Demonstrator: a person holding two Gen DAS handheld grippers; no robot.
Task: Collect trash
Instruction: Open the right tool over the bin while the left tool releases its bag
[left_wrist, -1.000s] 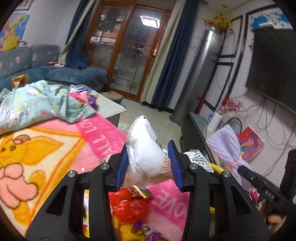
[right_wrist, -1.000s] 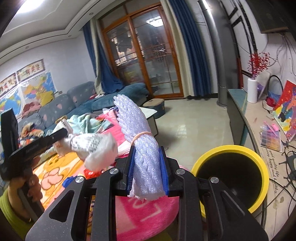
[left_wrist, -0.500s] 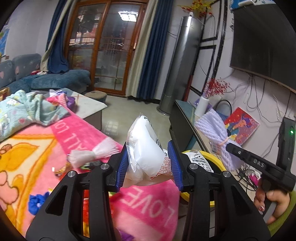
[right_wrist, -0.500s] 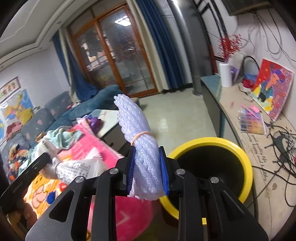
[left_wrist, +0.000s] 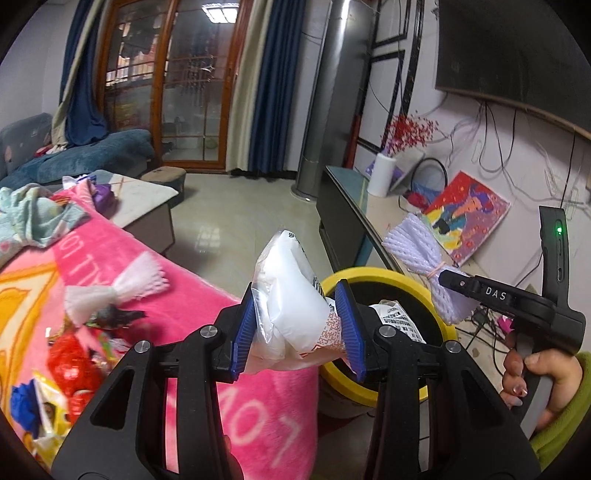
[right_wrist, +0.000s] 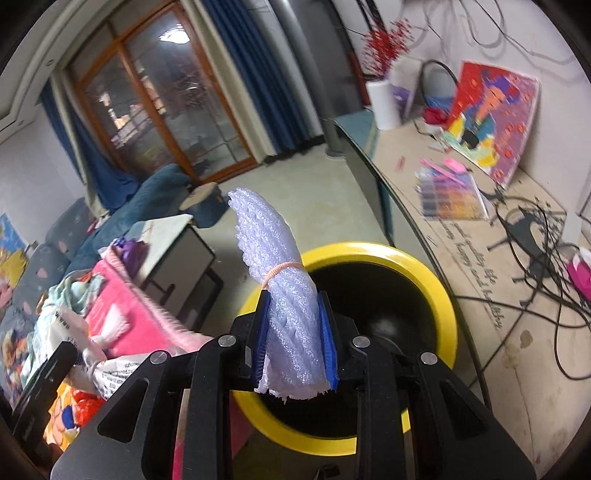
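Observation:
My left gripper (left_wrist: 297, 326) is shut on a white plastic bag (left_wrist: 291, 299) with printed text, held just in front of the yellow-rimmed black bin (left_wrist: 373, 275). My right gripper (right_wrist: 293, 336) is shut on a bundle of white foam net (right_wrist: 280, 280) tied with a rubber band, right above the bin's (right_wrist: 436, 291) open mouth. In the left wrist view the right gripper (left_wrist: 454, 286) and its foam net (left_wrist: 417, 254) hang over the bin's right side, with a person's hand (left_wrist: 535, 373) on the handle.
A pink blanket (left_wrist: 110, 258) on the left carries more trash: another foam net (left_wrist: 125, 284), red wrappers (left_wrist: 70, 358) and a yellow packet. A low TV stand (right_wrist: 498, 258) with cables, a paint set and a picture runs along the right wall. A coffee table (left_wrist: 147, 199) stands behind.
Both grippers swung right and dipped from over the blanket to the bin, still gripping the bag and the foam net. The bin now fills the space under the right gripper.

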